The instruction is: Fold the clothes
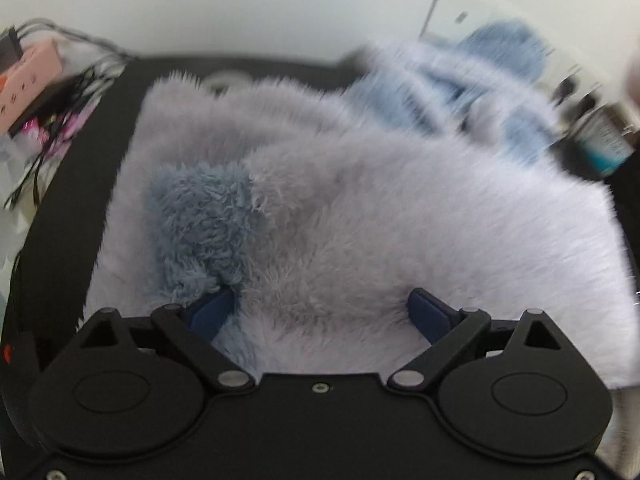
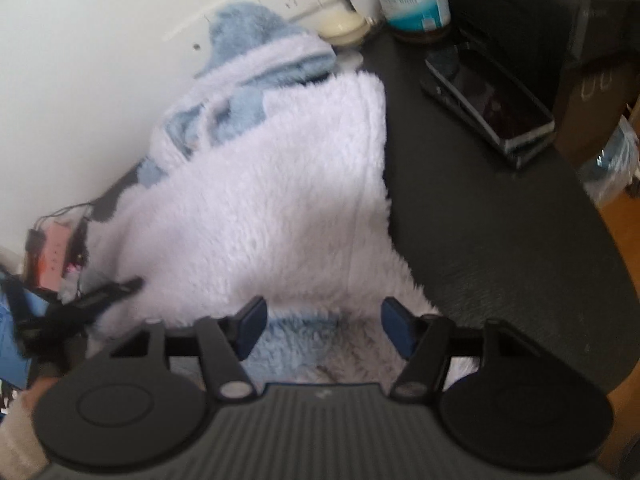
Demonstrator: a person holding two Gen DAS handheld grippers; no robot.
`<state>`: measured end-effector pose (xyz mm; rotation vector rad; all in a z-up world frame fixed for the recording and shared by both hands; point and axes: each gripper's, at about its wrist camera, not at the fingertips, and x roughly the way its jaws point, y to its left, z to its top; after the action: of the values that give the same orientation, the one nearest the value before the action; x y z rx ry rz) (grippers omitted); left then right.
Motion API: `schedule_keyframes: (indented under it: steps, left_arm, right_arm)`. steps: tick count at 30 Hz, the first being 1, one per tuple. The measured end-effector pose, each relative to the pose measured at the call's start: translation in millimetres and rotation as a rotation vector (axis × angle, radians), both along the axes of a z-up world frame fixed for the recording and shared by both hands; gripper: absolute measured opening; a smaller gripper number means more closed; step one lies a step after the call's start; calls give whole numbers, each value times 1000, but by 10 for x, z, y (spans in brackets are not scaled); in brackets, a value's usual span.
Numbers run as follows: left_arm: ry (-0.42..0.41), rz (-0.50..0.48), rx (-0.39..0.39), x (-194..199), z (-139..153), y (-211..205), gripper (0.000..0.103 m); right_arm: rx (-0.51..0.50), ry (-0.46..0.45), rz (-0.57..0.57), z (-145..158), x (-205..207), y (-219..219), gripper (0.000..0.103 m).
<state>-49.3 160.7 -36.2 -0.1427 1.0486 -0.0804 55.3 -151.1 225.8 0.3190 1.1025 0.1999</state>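
Fluffy pale-lilac fleece, a garment with blue plush patches, lies heaped on the black tabletop and reaches back to the white wall. The left claw hangs just above its near edge, blue pads spread wide, with pile bulging up between them; the left pad sits against a blue plush cuff, but nothing is pinched. In the right wrist view the same garment stretches away from the right claw, whose pads stand apart over a blue-tinged fold at the near hem, gripping nothing. A dark phone and a jar lie well off to the right of the fleece, and a pink power strip sits at its left.
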Motion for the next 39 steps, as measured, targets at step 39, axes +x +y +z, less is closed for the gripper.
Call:
schedule_keyframes:
  steps: [39]
  left_arm:
    - [89, -21, 183, 257, -168, -242, 103]
  right_arm:
    - [-312, -138, 346, -978, 890, 1156, 102]
